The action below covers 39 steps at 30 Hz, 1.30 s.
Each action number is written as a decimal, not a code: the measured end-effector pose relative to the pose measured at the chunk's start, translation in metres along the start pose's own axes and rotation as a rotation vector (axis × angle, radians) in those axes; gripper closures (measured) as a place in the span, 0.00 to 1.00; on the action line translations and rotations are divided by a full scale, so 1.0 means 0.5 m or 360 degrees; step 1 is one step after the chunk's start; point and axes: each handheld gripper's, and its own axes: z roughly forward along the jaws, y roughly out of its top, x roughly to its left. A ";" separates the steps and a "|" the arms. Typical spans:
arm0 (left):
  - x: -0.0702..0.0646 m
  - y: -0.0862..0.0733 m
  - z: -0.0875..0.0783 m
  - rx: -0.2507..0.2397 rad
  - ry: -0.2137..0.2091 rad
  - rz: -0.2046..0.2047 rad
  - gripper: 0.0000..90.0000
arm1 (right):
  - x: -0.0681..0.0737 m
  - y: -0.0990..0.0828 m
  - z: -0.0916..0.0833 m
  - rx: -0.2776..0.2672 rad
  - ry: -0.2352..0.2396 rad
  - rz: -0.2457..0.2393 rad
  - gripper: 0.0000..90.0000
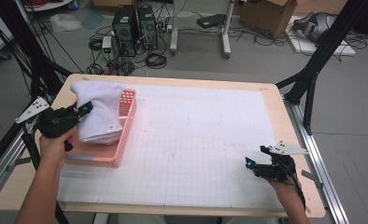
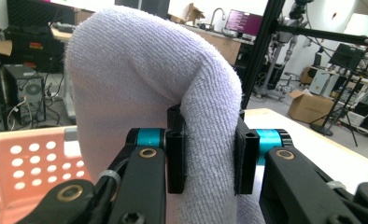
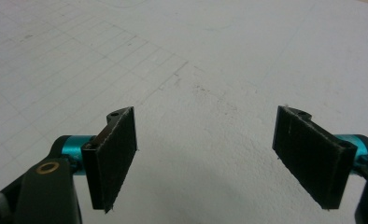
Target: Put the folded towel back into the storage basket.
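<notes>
A: While the high view sets the white towel (image 1: 99, 110) over the pink basket (image 1: 108, 161), the left gripper view shows the left gripper (image 2: 205, 156) pinching a thick terry fold.

B: Basket floor's hidden under it. Right gripper (image 3: 205, 154)?

A: Jaws wide apart, bare, above the gridded mat (image 3: 210, 60).

Black left gripper (image 2: 205, 161), teal hubs, brass screws, black jaws, grey three-cornered plates, trailing cables
</notes>
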 end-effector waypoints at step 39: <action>0.052 -0.033 0.017 0.0309 0.0320 -0.0292 0.45 | 0.004 -0.001 0.010 0.0022 0.0010 0.0001 0.23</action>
